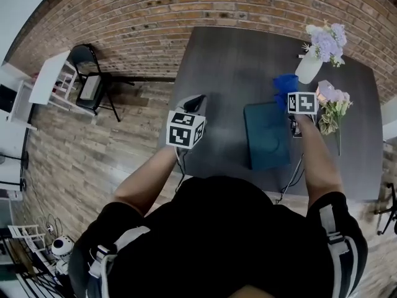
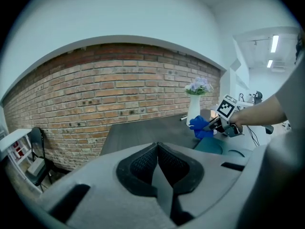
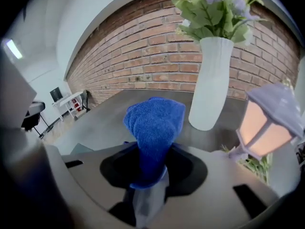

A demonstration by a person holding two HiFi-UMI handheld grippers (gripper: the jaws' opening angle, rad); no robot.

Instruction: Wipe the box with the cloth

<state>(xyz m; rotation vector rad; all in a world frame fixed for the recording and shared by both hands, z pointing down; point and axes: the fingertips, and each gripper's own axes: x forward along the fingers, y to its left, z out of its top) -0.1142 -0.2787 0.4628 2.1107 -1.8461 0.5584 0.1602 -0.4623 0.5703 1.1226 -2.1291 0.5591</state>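
A flat dark teal box (image 1: 267, 135) lies on the dark grey table (image 1: 236, 67), in front of my right arm. My right gripper (image 3: 151, 168) is shut on a blue cloth (image 3: 155, 123), which sticks up out of the jaws; in the head view the blue cloth (image 1: 285, 84) hangs just past the box's far right corner, off the table top. My left gripper (image 2: 157, 163) is shut with nothing in it, held over the table's near left edge, well left of the box. The box's corner (image 2: 209, 146) shows in the left gripper view below the cloth (image 2: 200, 126).
A white vase of lilac flowers (image 1: 313, 61) stands at the far right, close behind the cloth. A small lit lantern (image 3: 267, 123) and a loose flower sprig (image 1: 332, 113) sit right of the box. A black folding chair (image 1: 90, 82) and a white shelf (image 1: 49, 79) stand on the floor to the left.
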